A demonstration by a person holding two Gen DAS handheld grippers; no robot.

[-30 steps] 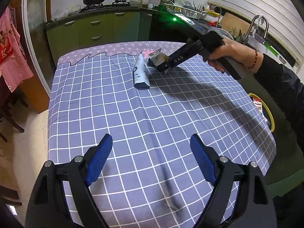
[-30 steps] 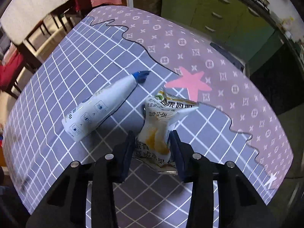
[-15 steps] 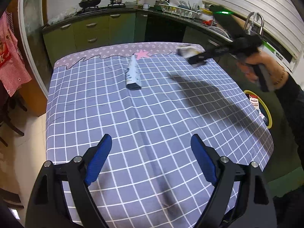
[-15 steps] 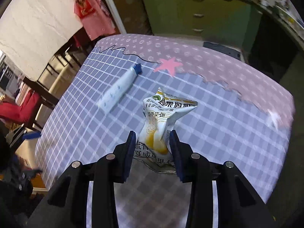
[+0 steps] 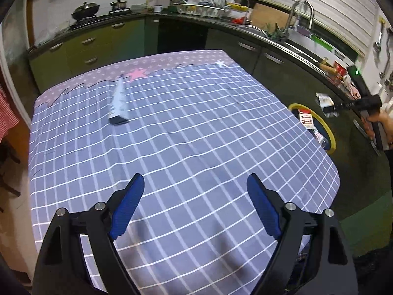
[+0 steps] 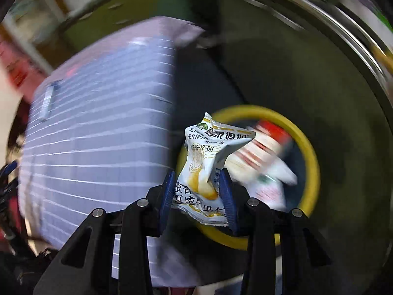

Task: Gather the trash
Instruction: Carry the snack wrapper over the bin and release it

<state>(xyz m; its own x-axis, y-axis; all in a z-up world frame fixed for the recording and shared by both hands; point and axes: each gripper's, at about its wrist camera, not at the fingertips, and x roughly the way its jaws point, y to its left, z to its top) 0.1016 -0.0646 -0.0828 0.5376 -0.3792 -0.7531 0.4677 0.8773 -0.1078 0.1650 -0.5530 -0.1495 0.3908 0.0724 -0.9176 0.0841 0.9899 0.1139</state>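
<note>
My right gripper point(image 6: 197, 191) is shut on a crumpled white and yellow snack wrapper point(image 6: 208, 159) and holds it in the air over a yellow-rimmed bin point(image 6: 312, 152) beside the table. From the left wrist view the right gripper point(image 5: 330, 109) with the wrapper point(image 5: 324, 99) hangs above the bin point(image 5: 328, 129). My left gripper point(image 5: 194, 209) is open and empty above the near part of the table. A white tube with a blue cap point(image 5: 119, 100) lies on the far left of the checked tablecloth point(image 5: 196, 135).
The bin holds red and white packaging point(image 6: 260, 162). Green kitchen cabinets point(image 5: 98, 46) and a counter with a sink point(image 5: 289, 36) run behind and right of the table. A red checked cloth point(image 5: 7, 113) hangs at the left.
My right gripper has carried the wrapper off the table to the right, to a spot over the bin. The left gripper has stayed open in place.
</note>
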